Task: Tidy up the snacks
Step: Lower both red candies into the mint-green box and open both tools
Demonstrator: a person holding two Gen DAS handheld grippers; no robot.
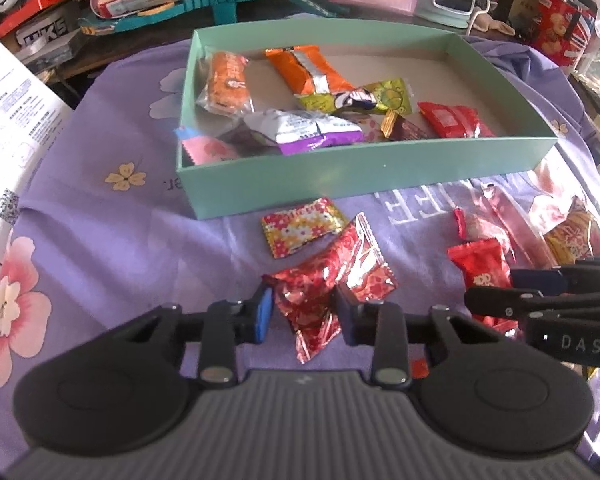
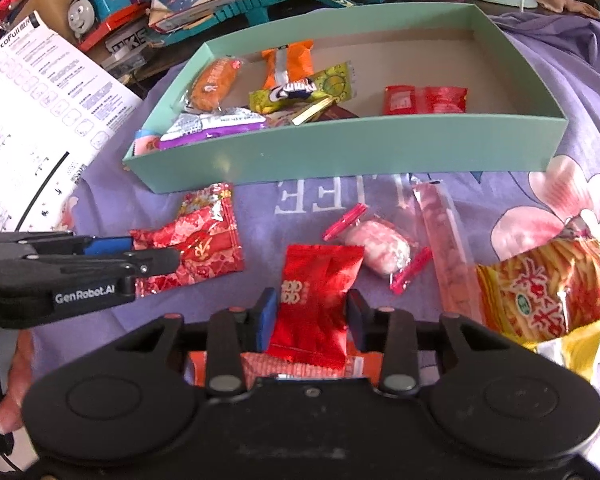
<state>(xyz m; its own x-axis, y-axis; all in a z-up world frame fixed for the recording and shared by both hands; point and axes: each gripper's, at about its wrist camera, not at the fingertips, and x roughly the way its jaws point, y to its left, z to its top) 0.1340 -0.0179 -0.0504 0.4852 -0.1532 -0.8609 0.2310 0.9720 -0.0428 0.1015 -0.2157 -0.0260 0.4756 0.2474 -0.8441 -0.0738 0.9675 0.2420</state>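
My left gripper (image 1: 305, 314) is shut on a red floral foil packet (image 1: 332, 280), which sticks out ahead of the blue pads above the purple cloth. In the right wrist view the same gripper (image 2: 154, 252) comes in from the left with that packet (image 2: 208, 244). My right gripper (image 2: 312, 316) is shut on a plain red candy packet (image 2: 316, 284) with white characters; its black fingers (image 1: 500, 302) show at the right of the left wrist view. The mint-green box (image 1: 340, 178) lies just beyond both, with several wrapped snacks inside, mostly at its left end.
On the cloth lie a flowered yellow-red packet (image 1: 302, 226), a pink wrapped candy (image 2: 376, 248), a long pink stick packet (image 2: 444, 248) and a yellow-red snack bag (image 2: 548, 284). An orange packet (image 2: 364, 364) lies under my right gripper. A white sheet (image 2: 40, 120) and toy clutter border the left and back.
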